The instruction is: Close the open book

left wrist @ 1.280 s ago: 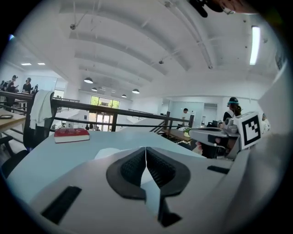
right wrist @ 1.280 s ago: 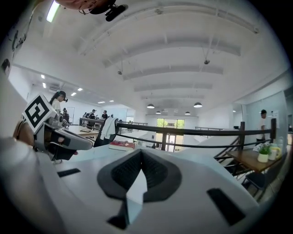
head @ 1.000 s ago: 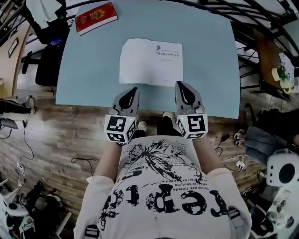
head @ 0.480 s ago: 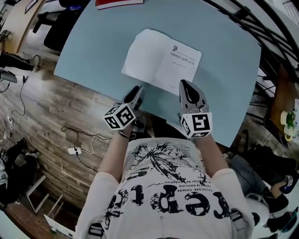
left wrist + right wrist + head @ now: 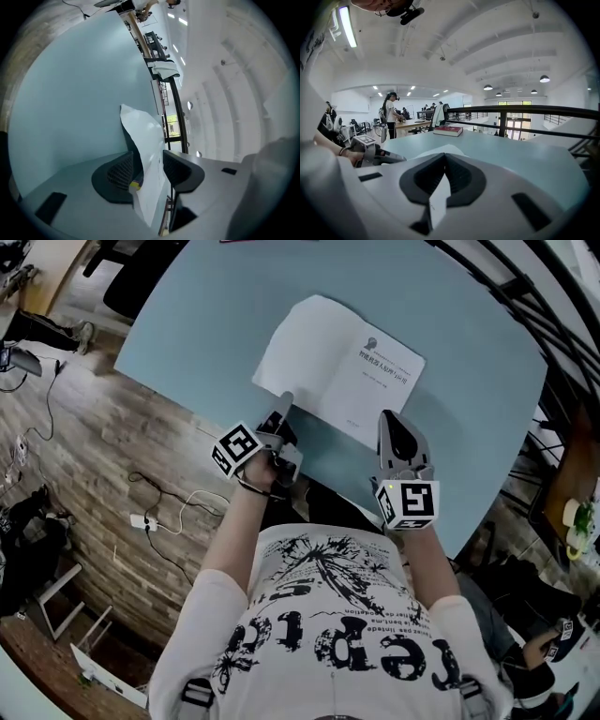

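My left tongs (image 5: 146,165), lying on their side, are opening with 1 lifted page (image 5: 140,126) standing loose between the pads at the book's near left corner. The book (image 5: 328,357) lies open on the table (image 5: 216,334), its long axis slanting left to right and its spine running away from me. My right tongs (image 5: 444,157) are closed, tips at the book's near right edge.

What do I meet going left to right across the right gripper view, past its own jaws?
Left gripper (jaws opening, a page of the open book between them) → red book → railing post. The open book itself overlaps the middle: left out.
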`<move>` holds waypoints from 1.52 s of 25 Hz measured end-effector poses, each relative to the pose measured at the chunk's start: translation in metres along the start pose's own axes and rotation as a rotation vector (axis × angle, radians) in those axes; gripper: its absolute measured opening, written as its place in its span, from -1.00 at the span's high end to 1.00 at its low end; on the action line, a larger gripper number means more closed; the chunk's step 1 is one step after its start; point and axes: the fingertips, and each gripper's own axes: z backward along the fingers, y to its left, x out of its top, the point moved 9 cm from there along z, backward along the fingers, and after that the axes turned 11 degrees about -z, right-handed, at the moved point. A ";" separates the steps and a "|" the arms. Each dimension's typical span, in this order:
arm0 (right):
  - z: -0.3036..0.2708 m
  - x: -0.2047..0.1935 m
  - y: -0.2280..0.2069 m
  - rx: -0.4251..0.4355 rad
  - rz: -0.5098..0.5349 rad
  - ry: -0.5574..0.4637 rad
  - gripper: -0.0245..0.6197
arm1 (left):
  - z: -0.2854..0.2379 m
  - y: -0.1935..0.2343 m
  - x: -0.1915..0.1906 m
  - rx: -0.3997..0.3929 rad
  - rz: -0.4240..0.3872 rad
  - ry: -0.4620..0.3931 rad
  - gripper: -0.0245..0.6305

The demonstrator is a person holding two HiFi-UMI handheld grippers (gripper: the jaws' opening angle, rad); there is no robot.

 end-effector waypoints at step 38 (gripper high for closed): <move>0.102 -0.020 0.027 -0.319 -0.220 -0.092 0.89 | -0.004 -0.095 -0.047 -0.221 -1.296 0.387 0.86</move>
